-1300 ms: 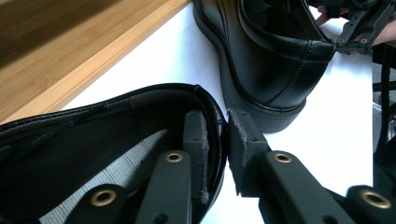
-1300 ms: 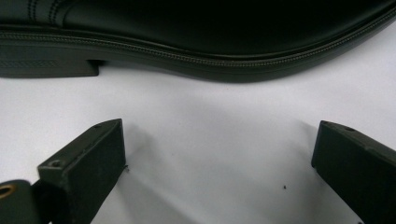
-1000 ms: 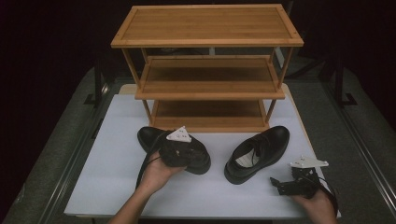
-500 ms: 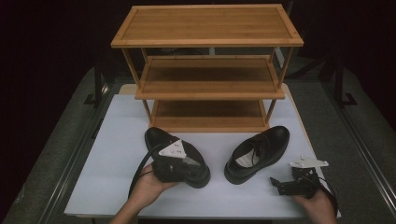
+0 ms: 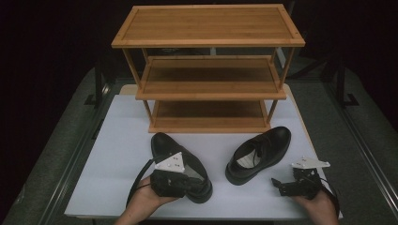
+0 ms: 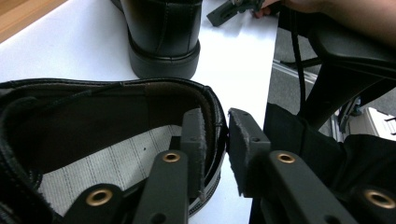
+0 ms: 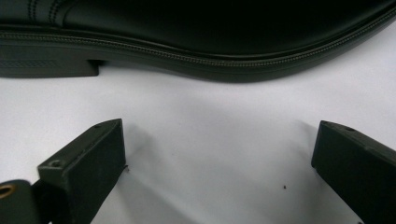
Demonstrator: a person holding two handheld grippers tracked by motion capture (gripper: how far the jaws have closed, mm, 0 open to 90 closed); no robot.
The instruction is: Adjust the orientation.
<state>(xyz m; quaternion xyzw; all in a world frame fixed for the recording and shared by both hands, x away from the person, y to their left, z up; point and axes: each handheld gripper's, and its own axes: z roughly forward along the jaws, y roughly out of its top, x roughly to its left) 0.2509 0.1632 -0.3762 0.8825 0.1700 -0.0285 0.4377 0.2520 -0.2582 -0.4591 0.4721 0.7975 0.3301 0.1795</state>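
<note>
A black leather shoe [image 5: 162, 143] lies on the white table [image 5: 117, 140], toe toward the rack, heel near the front edge. My left gripper [image 5: 193, 185] straddles its heel wall: in the left gripper view [image 6: 217, 135] one jaw is inside the shoe [image 6: 93, 126], the other outside. The jaws have just been opening, and a thin gap shows beside the outer pad. The second black shoe [image 5: 260, 152] lies right of centre. My right gripper [image 5: 281, 185] rests open on the table beside it, with bare table between its jaws [image 7: 219, 154] and the shoe's sole edge [image 7: 196, 60] ahead.
A three-tier wooden shoe rack [image 5: 209, 70] stands at the back of the table, its shelves bare. The second shoe's heel [image 6: 163, 37] and my right gripper [image 6: 229, 9] show beyond the left jaws. Dark floor surrounds the table.
My left hand has drawn the left shoe nearer to the front edge and turned it a little. The right hand and the right shoe have stayed where they were.
</note>
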